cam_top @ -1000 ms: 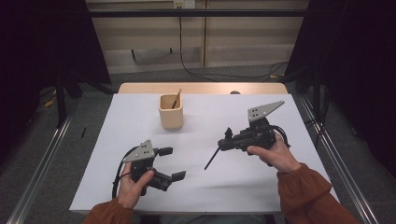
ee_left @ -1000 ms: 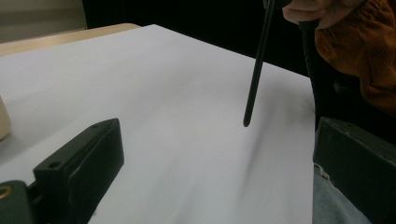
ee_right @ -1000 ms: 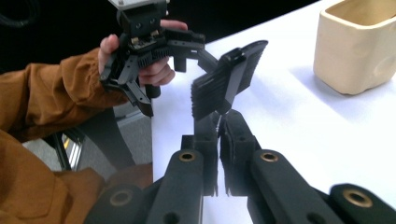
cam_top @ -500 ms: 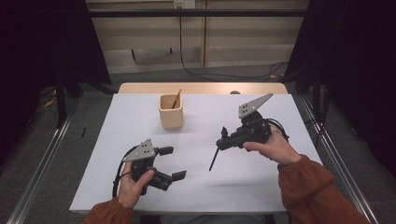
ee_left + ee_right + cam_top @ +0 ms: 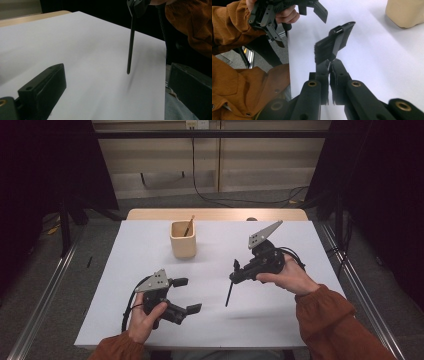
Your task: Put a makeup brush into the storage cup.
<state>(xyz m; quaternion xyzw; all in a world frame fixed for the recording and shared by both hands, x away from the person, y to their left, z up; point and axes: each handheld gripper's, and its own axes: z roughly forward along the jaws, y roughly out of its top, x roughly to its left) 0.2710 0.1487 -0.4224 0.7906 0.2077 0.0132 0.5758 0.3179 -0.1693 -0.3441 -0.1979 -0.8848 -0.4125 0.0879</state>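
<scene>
Overhead, the right tool [image 5: 235,275] was clamped on a thin black stick [image 5: 229,295] hanging tip-down above the white surface [image 5: 300,245]; the beige cup [image 5: 182,240] lay beyond, up-left. The left tool [image 5: 187,295] rested apart, empty.

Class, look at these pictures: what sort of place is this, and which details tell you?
Probably a lab recording station, not a home: a table under a plain white cover, dark curtains at both sides, metal rails on the floor, and a person's hands working claws, the right claw gripping a black stick.
</scene>
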